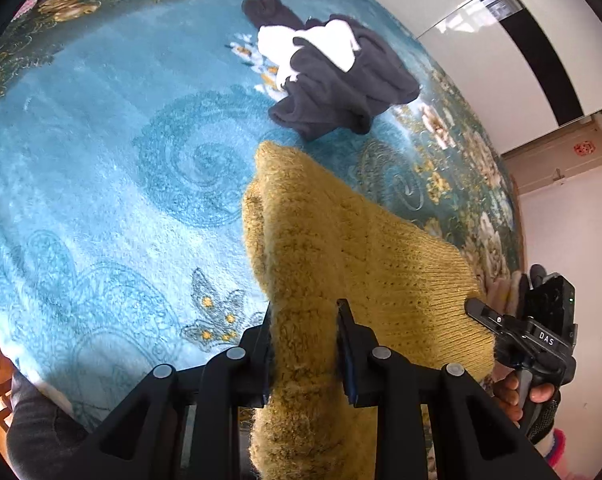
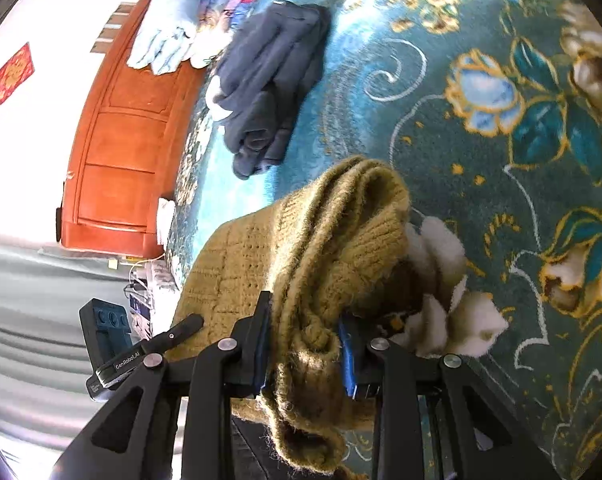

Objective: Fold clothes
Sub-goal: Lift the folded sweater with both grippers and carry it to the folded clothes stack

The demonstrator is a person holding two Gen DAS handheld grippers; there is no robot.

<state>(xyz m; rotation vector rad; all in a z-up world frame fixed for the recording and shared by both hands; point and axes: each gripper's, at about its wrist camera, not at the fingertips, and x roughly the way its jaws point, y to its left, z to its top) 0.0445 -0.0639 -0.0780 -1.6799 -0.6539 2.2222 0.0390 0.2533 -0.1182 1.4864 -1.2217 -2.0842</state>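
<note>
Two claws hold one mustard-yellow sweater above the bed. Your left claw is closed on a bunched, fuzzy fold of the sweater, the knit filling the gap between its fingers. Your right claw is likewise clamped on a thick gathered roll of the same knit, seen in the right wrist view; in the left wrist view it appears at the ribbed hem to the right of the sweater.

The sweater is a loose, hairy knit with a ribbed band along one edge: judged soft, limp and fairly light, likely to sag and stretch between the two holds rather than keep a crease. Grip it at the ribbed hem or at a seam, where the knit is denser and less apt to slip or pull out of shape.

Beyond the sweater lies a dark fleece garment, crumpled, with white cloth showing within it. Just right of the sweater, in the right wrist view, sits a white fluffy cloth. The bed cover is teal plush with a floral border. A wooden headboard stands beyond the dark fleece garment.
</note>
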